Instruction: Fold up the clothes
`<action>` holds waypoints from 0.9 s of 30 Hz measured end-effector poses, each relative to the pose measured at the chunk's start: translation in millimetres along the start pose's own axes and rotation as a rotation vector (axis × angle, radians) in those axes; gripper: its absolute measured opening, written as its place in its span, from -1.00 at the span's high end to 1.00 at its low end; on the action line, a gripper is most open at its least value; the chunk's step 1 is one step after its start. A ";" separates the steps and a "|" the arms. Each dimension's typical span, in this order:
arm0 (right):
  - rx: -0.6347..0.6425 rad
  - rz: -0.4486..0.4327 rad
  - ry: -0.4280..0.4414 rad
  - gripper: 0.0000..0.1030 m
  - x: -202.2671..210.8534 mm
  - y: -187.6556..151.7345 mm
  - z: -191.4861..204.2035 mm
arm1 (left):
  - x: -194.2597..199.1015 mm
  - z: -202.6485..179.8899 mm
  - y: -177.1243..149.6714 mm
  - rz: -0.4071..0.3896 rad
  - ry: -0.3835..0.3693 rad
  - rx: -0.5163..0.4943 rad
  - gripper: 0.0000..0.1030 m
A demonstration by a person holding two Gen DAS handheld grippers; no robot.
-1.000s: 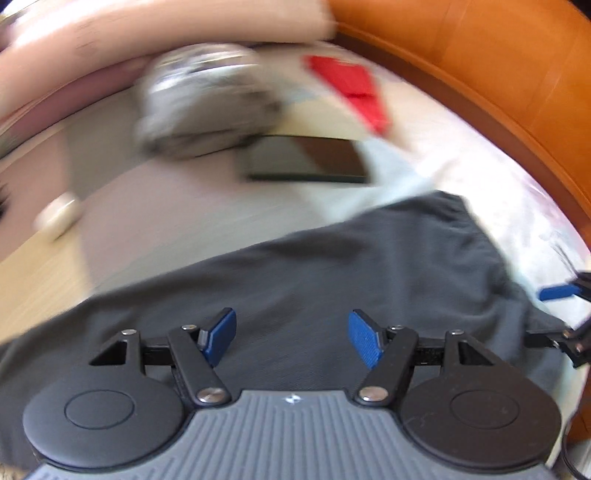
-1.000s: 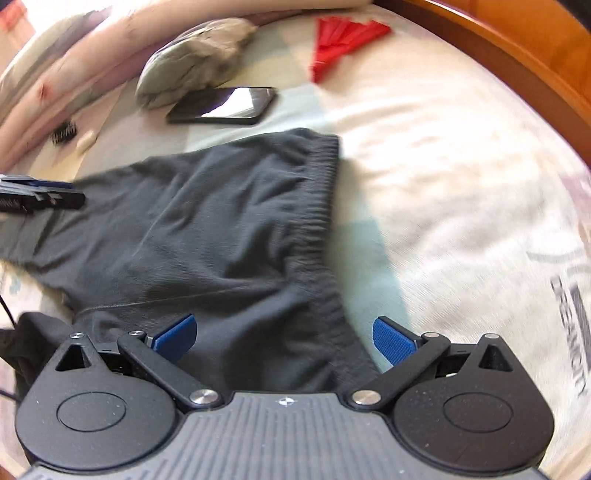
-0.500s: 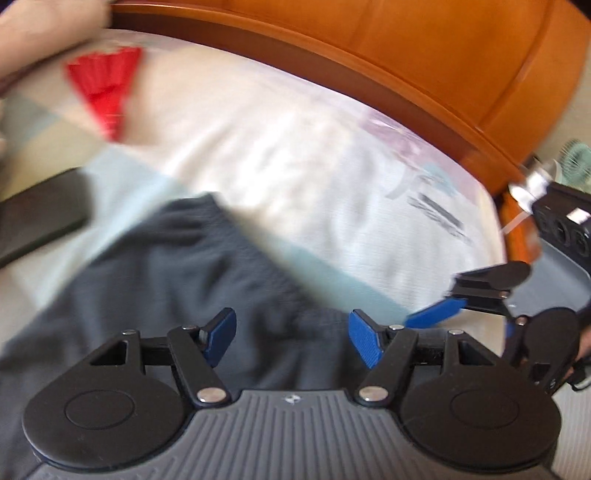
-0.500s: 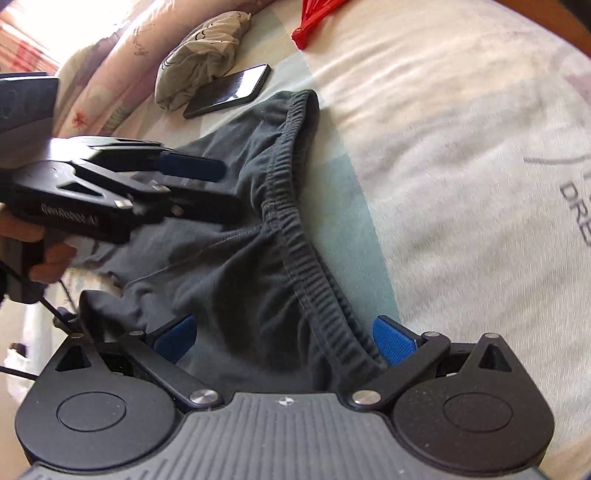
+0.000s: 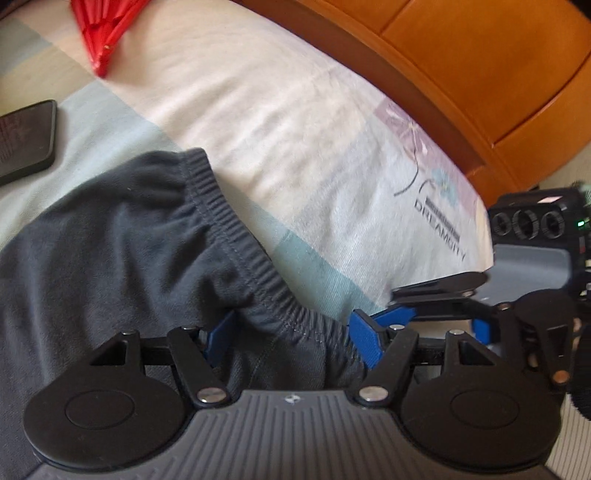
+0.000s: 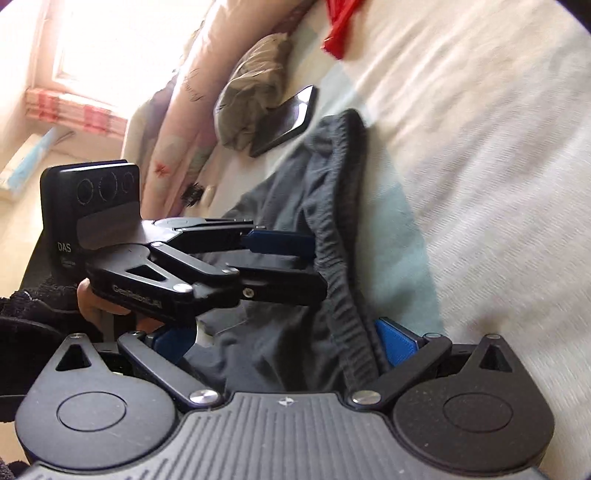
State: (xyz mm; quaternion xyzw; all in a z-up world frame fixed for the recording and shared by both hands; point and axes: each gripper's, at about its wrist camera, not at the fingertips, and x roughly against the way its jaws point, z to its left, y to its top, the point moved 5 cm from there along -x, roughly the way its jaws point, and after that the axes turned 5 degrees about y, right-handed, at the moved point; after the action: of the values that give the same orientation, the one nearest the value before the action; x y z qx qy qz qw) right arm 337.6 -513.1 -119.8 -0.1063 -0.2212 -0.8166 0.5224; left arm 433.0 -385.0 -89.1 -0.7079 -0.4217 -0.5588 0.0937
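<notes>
Dark grey shorts with a ribbed elastic waistband lie on the pale bed sheet. My left gripper is open, and the waistband's near end bulges up between its blue pads without being pinched. In the right wrist view my right gripper is open too, straddling the same waistband close to the bed's near edge. The left gripper, held by a hand, reaches in from the left just above the right one. The right gripper shows at the right of the left wrist view.
A black phone and a red folded fan lie on the sheet beyond the shorts. A grey-brown bundle rests beside the phone, against a pink rolled quilt. An orange wooden bed frame borders the mattress.
The left gripper swung right from mid-shorts to the waistband's near end. The right gripper rolled and dropped lower onto the same waistband. The two grippers now sit close together; neither has changed its opening.
</notes>
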 end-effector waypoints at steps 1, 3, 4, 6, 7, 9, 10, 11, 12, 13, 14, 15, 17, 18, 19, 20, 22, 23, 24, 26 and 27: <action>0.005 0.023 0.003 -1.00 -3.7 1.7 2.2 | 4.4 2.1 0.8 -0.014 0.003 0.009 -0.33; -0.003 0.091 0.025 -1.00 -9.5 0.7 8.7 | 12.7 6.9 2.3 -0.038 0.014 0.035 -0.33; 0.000 0.112 0.035 -1.00 -10.4 -2.3 13.0 | 15.2 9.8 1.8 -0.040 0.012 0.052 -0.33; 0.021 0.125 0.034 -1.00 -7.4 -11.0 23.1 | 16.7 15.0 0.4 -0.029 -0.002 0.081 -0.33; 0.036 0.115 0.020 -1.00 -3.1 -15.6 28.7 | 16.2 16.4 -0.9 -0.021 -0.007 0.088 -0.33; 0.048 0.083 0.014 -1.00 9.5 -23.1 40.2 | 11.9 15.5 -4.5 -0.002 -0.013 0.085 -0.33; 0.049 0.062 0.022 -1.00 16.3 -25.3 45.5 | 8.4 13.6 -5.7 0.007 -0.020 0.082 -0.33; 0.045 0.043 0.027 -1.00 20.3 -25.4 48.5 | 4.1 11.3 -6.0 0.014 -0.029 0.078 -0.35; 0.044 0.032 0.005 -1.00 23.1 -25.6 48.4 | 0.0 9.0 -5.3 0.016 -0.035 0.073 -0.42; 0.047 0.024 -0.031 -1.00 26.3 -26.5 47.1 | -3.8 6.5 -4.1 0.013 -0.035 0.070 -0.46; 0.050 0.017 -0.067 -1.00 29.5 -27.4 45.7 | -6.6 3.9 -1.7 0.007 -0.034 0.068 -0.49; 0.067 0.016 -0.118 -1.00 30.3 -27.6 45.2 | -8.4 1.2 2.1 -0.004 -0.033 0.069 -0.48; 0.126 0.021 -0.235 -1.00 30.3 -27.0 47.2 | -5.9 -5.4 10.8 -0.030 -0.048 0.054 -0.48; 0.170 0.018 -0.279 -1.00 31.1 -26.6 51.5 | -1.6 -8.7 15.3 -0.049 -0.058 0.040 -0.48; 0.216 0.014 -0.316 -1.00 31.4 -26.2 56.5 | 3.1 -11.2 19.4 -0.068 -0.059 0.022 -0.48; 0.264 0.007 -0.343 -1.00 31.6 -25.0 63.2 | 8.5 -11.4 23.0 -0.086 -0.043 0.001 -0.49; 0.326 0.016 -0.351 -1.00 22.0 -23.9 72.8 | 16.8 -2.4 27.3 -0.107 0.004 -0.014 -0.49; 0.353 0.024 -0.350 -1.00 16.0 -23.7 76.8 | 20.5 3.3 29.1 -0.115 0.027 -0.017 -0.50; 0.363 0.040 -0.347 -1.00 6.7 -24.9 76.4 | 24.1 9.0 31.0 -0.122 0.050 -0.019 -0.50; 0.362 0.081 -0.338 -1.00 -15.8 -29.2 70.1 | 26.3 22.8 32.1 -0.118 0.078 0.006 -0.50; 0.361 0.101 -0.334 -1.00 -27.1 -31.4 66.9 | 25.3 28.1 32.0 -0.114 0.086 0.020 -0.50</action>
State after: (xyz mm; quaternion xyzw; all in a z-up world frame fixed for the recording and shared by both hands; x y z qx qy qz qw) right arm 317.2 -448.5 -79.8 -0.1556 -0.4412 -0.7078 0.5294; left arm 476.0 -375.7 -66.3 -0.6573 -0.4624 -0.5887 0.0869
